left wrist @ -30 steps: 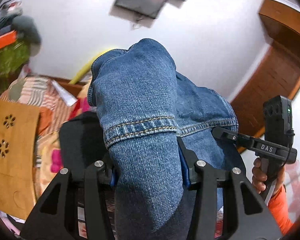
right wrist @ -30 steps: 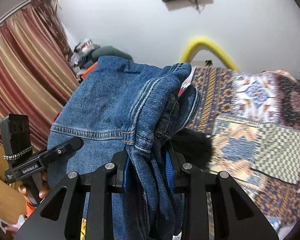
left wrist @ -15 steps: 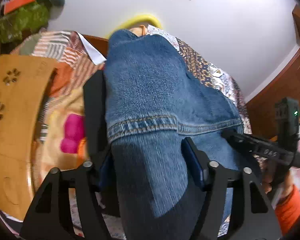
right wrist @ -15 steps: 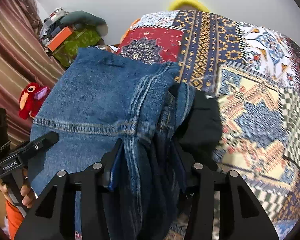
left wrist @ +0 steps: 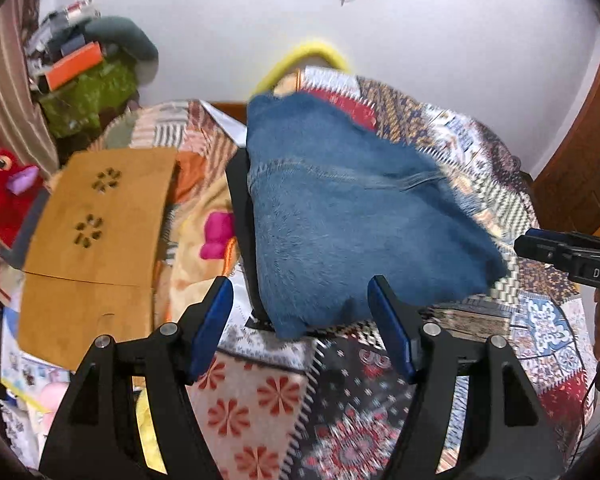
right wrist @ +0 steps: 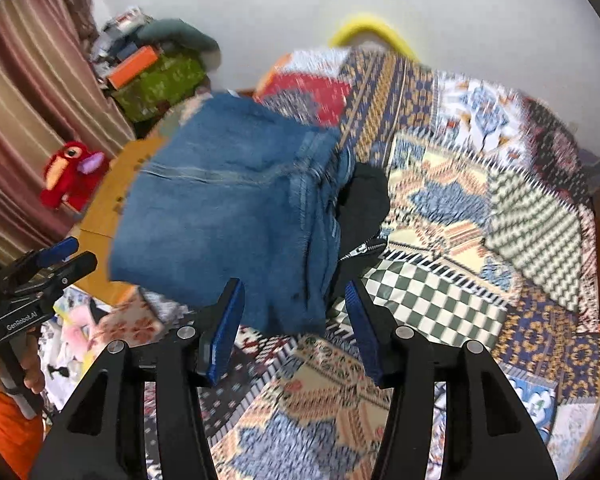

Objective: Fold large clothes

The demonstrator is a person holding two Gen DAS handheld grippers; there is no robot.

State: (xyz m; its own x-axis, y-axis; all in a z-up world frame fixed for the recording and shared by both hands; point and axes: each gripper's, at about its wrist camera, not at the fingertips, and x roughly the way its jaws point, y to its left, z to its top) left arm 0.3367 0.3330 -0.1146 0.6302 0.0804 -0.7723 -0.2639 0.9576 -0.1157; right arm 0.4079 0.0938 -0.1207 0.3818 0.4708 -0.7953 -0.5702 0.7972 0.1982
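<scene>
Folded blue denim garment (left wrist: pixel 364 232) laid on the patterned bedspread (left wrist: pixel 540 320), over a black garment (right wrist: pixel 364 200); left gripper (left wrist: pixel 300 312) spread, nothing pinched; right gripper (right wrist: pixel 294 312) seen opening, denim edge between unpressed pads

**Cloth, wood and plastic around the folded denim**

The blue folded denim garment (left wrist: pixel 352 232) is coarse, matt woven cloth with stitched seams. Under it lies a multicoloured patchwork bedspread (right wrist: pixel 460 208) of flat printed cotton, and just beside its right edge a black matt fabric piece (right wrist: pixel 364 196). Left of the denim sits a tan wooden board (left wrist: pixel 100 216), smooth and dull. Nearer than the denim, the black matt plastic left gripper (left wrist: pixel 300 320) carries blue rubbery pads (left wrist: pixel 214 320).
</scene>
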